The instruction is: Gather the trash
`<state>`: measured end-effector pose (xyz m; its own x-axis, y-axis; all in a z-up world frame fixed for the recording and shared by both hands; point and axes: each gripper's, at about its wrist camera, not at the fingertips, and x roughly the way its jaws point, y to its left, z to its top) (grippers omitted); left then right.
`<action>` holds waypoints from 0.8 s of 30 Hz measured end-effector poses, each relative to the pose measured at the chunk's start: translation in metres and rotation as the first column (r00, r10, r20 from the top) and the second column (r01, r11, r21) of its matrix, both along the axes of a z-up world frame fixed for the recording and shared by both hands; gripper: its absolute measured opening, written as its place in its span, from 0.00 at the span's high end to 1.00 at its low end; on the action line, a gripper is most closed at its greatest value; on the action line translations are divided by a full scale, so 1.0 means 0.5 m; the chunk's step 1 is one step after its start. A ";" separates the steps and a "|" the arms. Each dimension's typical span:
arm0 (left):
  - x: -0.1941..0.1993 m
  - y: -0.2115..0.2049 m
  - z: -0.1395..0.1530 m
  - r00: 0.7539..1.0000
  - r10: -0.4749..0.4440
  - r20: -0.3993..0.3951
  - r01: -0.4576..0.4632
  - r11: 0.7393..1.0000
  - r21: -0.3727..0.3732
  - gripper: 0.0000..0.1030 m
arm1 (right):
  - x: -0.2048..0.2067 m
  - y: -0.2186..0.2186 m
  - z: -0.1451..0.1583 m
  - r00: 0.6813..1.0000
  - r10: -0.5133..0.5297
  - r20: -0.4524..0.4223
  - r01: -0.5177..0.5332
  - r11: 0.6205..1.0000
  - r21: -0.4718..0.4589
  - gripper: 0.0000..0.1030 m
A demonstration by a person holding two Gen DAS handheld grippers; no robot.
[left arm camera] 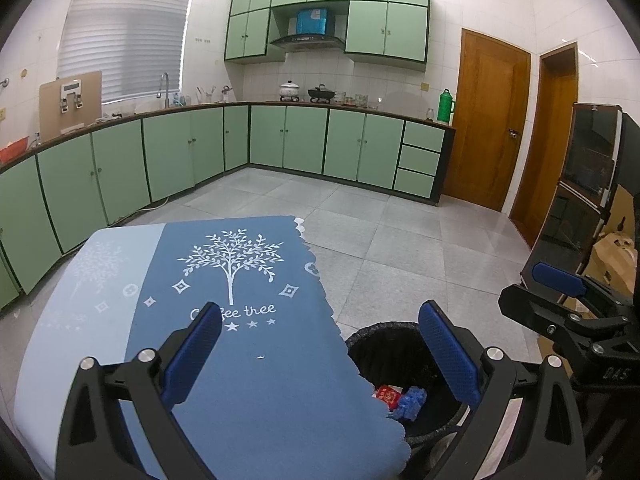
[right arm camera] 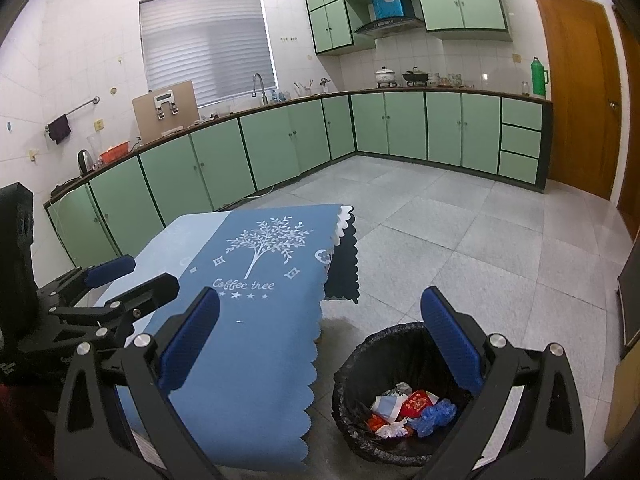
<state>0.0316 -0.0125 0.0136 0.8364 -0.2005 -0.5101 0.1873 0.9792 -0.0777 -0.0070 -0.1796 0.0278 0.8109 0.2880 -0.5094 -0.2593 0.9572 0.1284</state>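
Note:
A black bin with a black liner (right arm camera: 352,364) stands on the floor to the right of a table with a blue cloth (right arm camera: 256,320). It holds several pieces of trash: a red packet (right arm camera: 416,402), a blue crumpled glove (right arm camera: 438,416) and white wrappers (right arm camera: 386,404). The bin also shows in the left wrist view (left arm camera: 372,344). My right gripper (right arm camera: 320,344) is open and empty above the table edge and the bin. My left gripper (left arm camera: 320,352) is open and empty over the cloth (left arm camera: 240,340). A tiny white scrap (left arm camera: 260,357) lies on the cloth.
Green cabinets (left arm camera: 168,152) run along the far walls under a counter with pots, a tap and a green flask (left arm camera: 446,105). Wooden doors (left arm camera: 486,120) are at the right. A dark cabinet and cardboard boxes (left arm camera: 612,256) stand at the far right. The floor is grey tile (right arm camera: 460,240).

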 end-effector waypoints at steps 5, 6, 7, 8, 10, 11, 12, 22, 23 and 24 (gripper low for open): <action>0.000 -0.001 0.001 1.000 0.001 0.002 -0.001 1.000 0.000 0.06 | 0.000 0.000 -0.001 1.000 0.002 0.004 -0.002 1.000 0.000 0.05; 0.000 -0.001 0.001 1.000 0.000 0.001 0.000 1.000 0.000 0.06 | 0.000 0.000 -0.001 1.000 0.002 0.003 -0.002 1.000 0.000 0.05; 0.001 0.000 0.000 1.000 0.000 0.002 0.000 1.000 0.000 0.06 | -0.001 0.000 -0.002 1.000 0.002 0.004 -0.002 1.000 0.000 0.05; 0.000 0.000 0.000 1.000 0.000 0.002 0.000 1.000 0.000 0.06 | 0.000 0.000 -0.001 1.000 0.001 0.003 -0.001 1.000 0.001 0.05; 0.000 0.000 0.000 1.000 0.000 0.002 0.000 1.000 0.000 0.06 | 0.000 0.000 -0.002 1.000 0.001 0.003 -0.001 1.000 0.001 0.05; 0.001 0.000 0.000 1.000 0.000 0.002 0.000 1.000 0.001 0.06 | -0.001 0.001 -0.001 1.000 0.002 0.003 -0.002 1.000 0.001 0.05; 0.001 0.000 0.000 1.000 0.000 0.002 0.000 1.000 0.001 0.06 | -0.001 0.001 -0.001 1.000 0.002 0.003 -0.002 1.000 0.000 0.05; 0.001 0.001 0.001 1.000 0.002 0.002 -0.002 1.000 0.001 0.06 | 0.000 0.000 -0.002 1.000 0.003 0.003 -0.003 1.000 0.000 0.05; 0.001 0.001 0.001 1.000 0.000 0.002 0.000 1.000 0.001 0.06 | 0.000 0.000 -0.002 1.000 0.003 0.003 -0.003 1.000 -0.001 0.05; 0.001 0.001 0.001 1.000 0.000 0.002 0.000 1.000 0.001 0.06 | 0.000 0.000 -0.002 1.000 0.003 0.003 -0.003 1.000 -0.001 0.05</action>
